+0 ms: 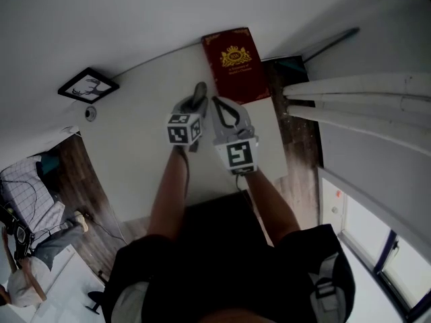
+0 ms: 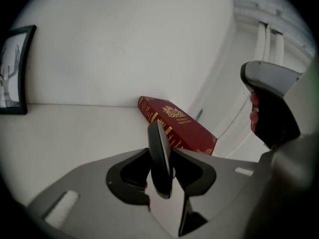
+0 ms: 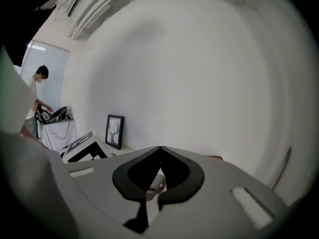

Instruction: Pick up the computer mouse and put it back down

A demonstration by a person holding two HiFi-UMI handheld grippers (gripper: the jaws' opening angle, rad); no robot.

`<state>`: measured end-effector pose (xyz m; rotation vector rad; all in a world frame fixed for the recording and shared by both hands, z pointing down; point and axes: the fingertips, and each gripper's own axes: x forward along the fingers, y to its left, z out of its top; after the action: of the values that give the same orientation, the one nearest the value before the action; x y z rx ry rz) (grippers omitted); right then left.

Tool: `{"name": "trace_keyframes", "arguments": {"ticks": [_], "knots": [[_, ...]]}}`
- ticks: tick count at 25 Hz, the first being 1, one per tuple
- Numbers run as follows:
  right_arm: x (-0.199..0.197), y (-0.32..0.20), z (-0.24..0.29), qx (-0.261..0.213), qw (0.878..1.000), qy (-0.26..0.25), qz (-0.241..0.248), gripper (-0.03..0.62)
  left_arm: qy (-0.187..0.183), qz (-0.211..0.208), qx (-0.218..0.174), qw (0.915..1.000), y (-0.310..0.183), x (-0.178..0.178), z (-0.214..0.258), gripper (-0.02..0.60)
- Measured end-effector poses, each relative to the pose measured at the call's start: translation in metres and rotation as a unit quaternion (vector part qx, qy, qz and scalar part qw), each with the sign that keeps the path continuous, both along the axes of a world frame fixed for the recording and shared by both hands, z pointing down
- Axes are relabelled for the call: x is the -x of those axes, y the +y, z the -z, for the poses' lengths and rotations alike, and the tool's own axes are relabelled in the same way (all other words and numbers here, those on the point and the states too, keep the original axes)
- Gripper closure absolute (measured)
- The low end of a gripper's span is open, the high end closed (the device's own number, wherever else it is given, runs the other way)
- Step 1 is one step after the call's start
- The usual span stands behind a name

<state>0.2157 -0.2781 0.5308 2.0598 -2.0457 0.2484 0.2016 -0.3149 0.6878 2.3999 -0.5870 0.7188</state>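
A thin dark computer mouse (image 2: 158, 138) stands on its edge between the jaws of my left gripper (image 2: 159, 156), which is shut on it. In the head view the mouse (image 1: 200, 91) sticks out of the left gripper (image 1: 197, 103) over the white table (image 1: 135, 153), just short of the red book. Whether it touches the table I cannot tell. Close on the right, my right gripper (image 1: 215, 101) is shut with nothing in it; its tips meet in its own view (image 3: 159, 149). In the left gripper view it shows at the right edge (image 2: 271, 108).
A red book with gold print (image 1: 234, 62) (image 2: 179, 126) lies at the table's far edge by the wall. A black picture frame (image 1: 87, 86) (image 3: 115, 131) stands at the left, a small round thing (image 1: 90, 113) beside it. A person (image 3: 37, 83) stands far off by a basket.
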Motion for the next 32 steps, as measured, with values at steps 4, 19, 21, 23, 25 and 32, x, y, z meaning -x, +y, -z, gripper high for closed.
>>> {"name": "trace_keyframes", "arguments": {"ticks": [4,19,21,23,25,32], "knots": [[0.0,-0.002,0.002,0.004,1.0,0.002,0.003,0.58,-0.016,-0.005,0.005,0.9998,-0.001,0.001,-0.006,0.449],[-0.009,-0.004,-0.001,-0.003,1.0,-0.003,-0.003,0.58,-0.042,0.003,0.061,0.9972,0.003,0.004,-0.035,0.449],[-0.009,-0.004,-0.002,-0.001,1.0,-0.004,-0.003,0.58,-0.054,0.005,0.057,0.9969,0.0,0.007,-0.036,0.448],[-0.009,-0.005,-0.003,0.0,1.0,-0.006,-0.004,0.58,-0.065,0.003,0.041,0.997,-0.003,0.007,-0.033,0.445],[-0.009,-0.005,-0.003,0.002,1.0,-0.007,-0.005,0.58,-0.08,0.0,0.024,0.9965,-0.005,0.008,-0.033,0.44],[-0.006,-0.005,-0.003,0.003,1.0,-0.004,0.001,0.58,-0.109,0.005,-0.023,0.9938,-0.014,0.013,-0.027,0.347]]}}
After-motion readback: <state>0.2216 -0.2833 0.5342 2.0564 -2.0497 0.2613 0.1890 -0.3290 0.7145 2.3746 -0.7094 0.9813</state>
